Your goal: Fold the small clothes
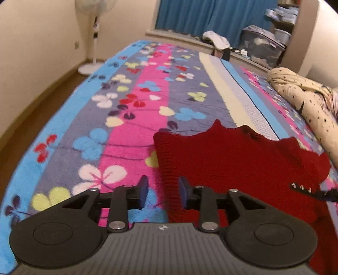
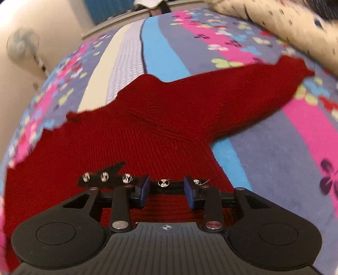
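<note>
A red knitted garment [image 1: 243,165] lies spread flat on the flowered blanket [image 1: 131,118], one sleeve [image 2: 264,93] stretched out to the far right. A black strip with shiny studs [image 2: 105,177] crosses its near part and also shows as the studded strip [image 1: 302,187] at the right. My left gripper [image 1: 163,190] is open, low over the garment's left edge, which runs between the blue pads [image 1: 143,188] without being pressed. My right gripper [image 2: 166,190] is open too. One stud and the black strip lie in its gap, and the fingers [image 2: 189,190] stand apart from them.
A cream quilt with dark stars [image 1: 306,101] is bunched along the bed's right side. A standing fan [image 1: 93,38] is in the far left corner. A clear storage box [image 1: 262,46] sits by the blue curtain [image 1: 211,14]. The bed's left edge drops to a wooden floor [image 1: 31,118].
</note>
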Available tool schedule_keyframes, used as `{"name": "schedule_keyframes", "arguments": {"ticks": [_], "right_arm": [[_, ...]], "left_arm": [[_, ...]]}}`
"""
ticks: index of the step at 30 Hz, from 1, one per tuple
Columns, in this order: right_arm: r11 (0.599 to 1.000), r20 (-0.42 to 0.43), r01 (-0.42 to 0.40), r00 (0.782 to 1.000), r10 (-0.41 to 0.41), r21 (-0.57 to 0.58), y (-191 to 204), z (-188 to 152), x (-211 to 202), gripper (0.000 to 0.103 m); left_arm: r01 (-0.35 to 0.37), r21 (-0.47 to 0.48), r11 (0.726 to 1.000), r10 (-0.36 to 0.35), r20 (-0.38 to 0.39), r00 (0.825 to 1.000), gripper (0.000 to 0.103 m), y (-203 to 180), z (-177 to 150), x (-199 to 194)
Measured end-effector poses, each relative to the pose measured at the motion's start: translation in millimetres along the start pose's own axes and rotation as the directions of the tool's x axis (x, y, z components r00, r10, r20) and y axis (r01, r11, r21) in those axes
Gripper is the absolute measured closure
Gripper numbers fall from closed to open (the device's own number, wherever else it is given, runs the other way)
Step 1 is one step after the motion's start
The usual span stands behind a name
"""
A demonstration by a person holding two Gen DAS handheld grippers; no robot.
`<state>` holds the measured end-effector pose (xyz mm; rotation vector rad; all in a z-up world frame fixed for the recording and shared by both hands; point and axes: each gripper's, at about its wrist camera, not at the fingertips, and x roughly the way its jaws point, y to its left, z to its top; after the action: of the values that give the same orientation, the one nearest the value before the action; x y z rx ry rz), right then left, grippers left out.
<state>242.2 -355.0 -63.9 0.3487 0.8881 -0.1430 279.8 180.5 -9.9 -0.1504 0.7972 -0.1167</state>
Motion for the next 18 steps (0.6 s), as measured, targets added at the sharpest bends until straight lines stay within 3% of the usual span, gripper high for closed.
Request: {"name": "schedule_keyframes", "arguments": {"ticks": [8,11,12,14,15,17,18], "right_arm": [[0.997,-0.02,0.054,0.998,-0.055,-0.059,3,-9,-10,0.066],[0.998,-0.022,0.054,0.998,-0.055,-0.034,-1,-9,-11,0.066],[0.998,-0.022,0.057,0.998,-0.057,-0.041,0,-10,-10,0.066],[0.997,-0.026,0.063,0.998,-0.064,-0.05,2,-11,-7,0.064],[0.996,-0.023,0.067,0.997,-0.069,-0.059,4,-11,-6,0.062],[0.994,-0.014,0.062,0.998,-0.064,-0.085,10,-11,-4,0.062],[0.993,-0.007,0.058,0.998,-0.059,-0.103,13,-11,-3,0.073]], "left_arm": [[0.086,-0.099,0.991,-0.089,-0.025,0.996,0.044,-15,4,66],[0.051,-0.1,0.994,-0.056,-0.04,0.998,0.043,-17,3,81],[0.06,-0.107,0.992,-0.064,-0.04,0.997,0.045,-17,3,84],[0.088,-0.104,0.991,-0.093,-0.047,0.995,0.076,-17,3,88],[0.084,-0.079,0.993,-0.087,-0.036,0.996,0.085,-18,5,85],[0.071,-0.055,0.996,-0.069,0.025,0.997,0.088,-18,12,71],[0.083,-0.085,0.993,-0.077,0.068,0.995,0.088,-13,15,61]]}}
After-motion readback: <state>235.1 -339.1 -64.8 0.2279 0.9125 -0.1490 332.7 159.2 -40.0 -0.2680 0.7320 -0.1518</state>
